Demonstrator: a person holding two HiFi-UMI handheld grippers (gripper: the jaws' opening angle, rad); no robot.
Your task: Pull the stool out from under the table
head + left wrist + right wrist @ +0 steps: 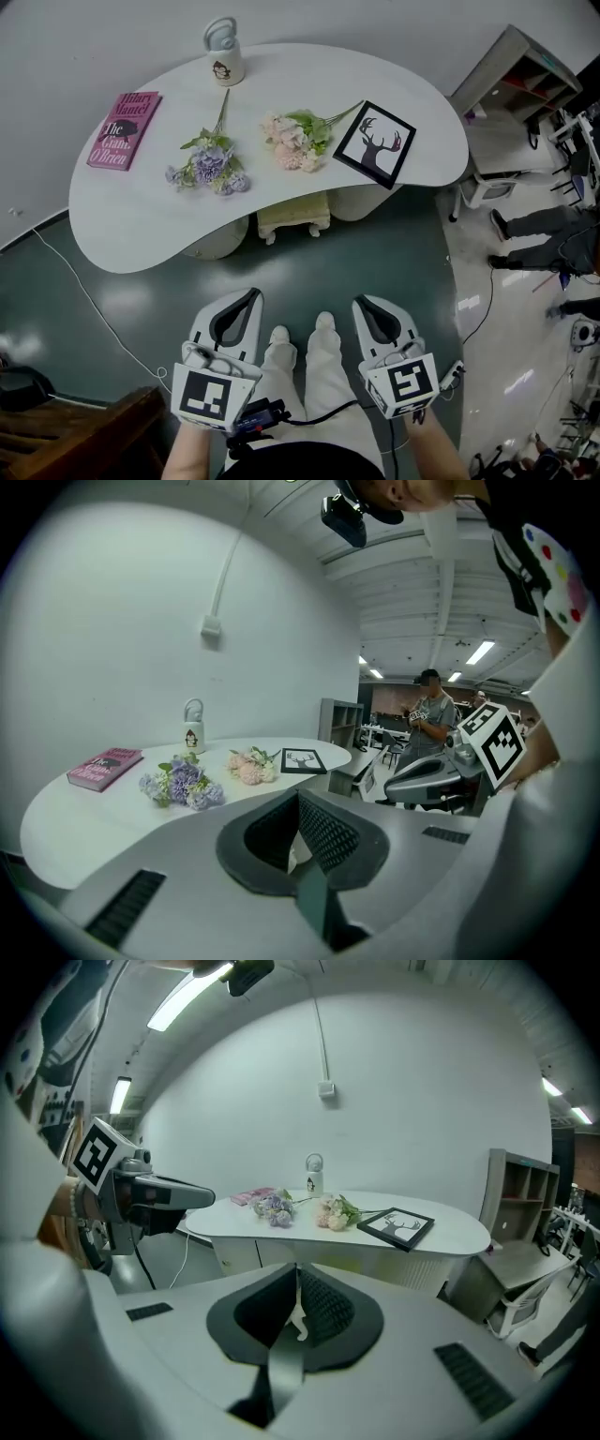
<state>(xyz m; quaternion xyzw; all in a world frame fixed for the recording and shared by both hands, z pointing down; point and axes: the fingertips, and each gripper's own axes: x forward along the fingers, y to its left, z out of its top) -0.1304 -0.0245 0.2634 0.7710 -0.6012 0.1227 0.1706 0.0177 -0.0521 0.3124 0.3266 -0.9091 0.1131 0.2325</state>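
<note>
A pale cushioned stool (293, 215) stands tucked under the white kidney-shaped table (141, 220), between its two round legs; only its front part shows in the head view. My left gripper (253, 294) and right gripper (359, 302) hang side by side over the dark green floor, well short of the stool, on either side of the person's legs. Both have their jaws shut with nothing between them. In the right gripper view a strip of the stool (352, 1265) shows beneath the table edge (450, 1241). The left gripper view shows only the tabletop (66, 827).
On the table lie a pink book (124, 129), purple flowers (208, 167), pink flowers (294, 141), a framed deer picture (375, 143) and a white bottle (224, 52). A white cable (94, 309) runs across the floor at left. Shelving (511, 80) and people stand at right.
</note>
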